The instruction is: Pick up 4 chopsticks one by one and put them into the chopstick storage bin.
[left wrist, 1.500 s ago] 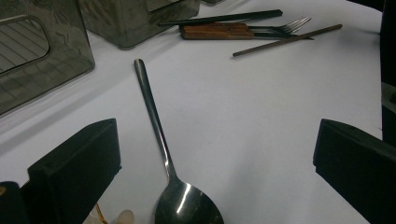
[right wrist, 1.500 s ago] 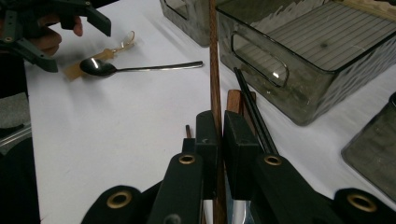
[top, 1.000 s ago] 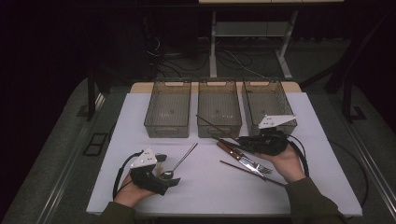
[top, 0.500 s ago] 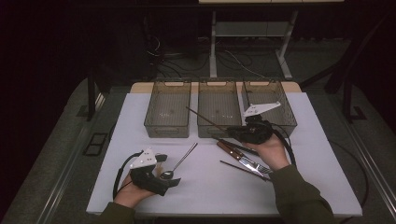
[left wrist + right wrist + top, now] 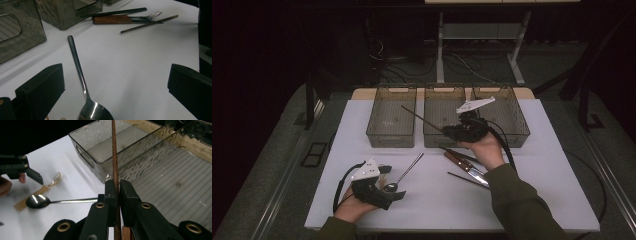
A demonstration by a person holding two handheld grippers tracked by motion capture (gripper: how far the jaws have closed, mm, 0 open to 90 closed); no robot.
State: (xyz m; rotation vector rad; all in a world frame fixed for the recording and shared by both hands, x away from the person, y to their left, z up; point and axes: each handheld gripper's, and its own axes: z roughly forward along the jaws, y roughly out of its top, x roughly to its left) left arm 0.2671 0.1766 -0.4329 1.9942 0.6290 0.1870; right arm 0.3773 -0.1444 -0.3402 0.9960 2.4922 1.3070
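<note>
Chopstick (image 5: pixel 114 157) clamped in right tongs (image 5: pixel 118 188), above middle bin (image 5: pixel 443 114); left tongs (image 5: pixel 112 85) wide open around spoon (image 5: pixel 82 82) on desk (image 5: pixel 427 195).

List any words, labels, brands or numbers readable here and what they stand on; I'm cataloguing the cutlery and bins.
None: no readable text on the three bins, the spoon, the chopstick held in the right gripper, the wooden-handled fork or the left gripper.

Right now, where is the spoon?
In the high view the spoon lies on the white table, lower left, bowl beside the left gripper, before the left bin.
</note>
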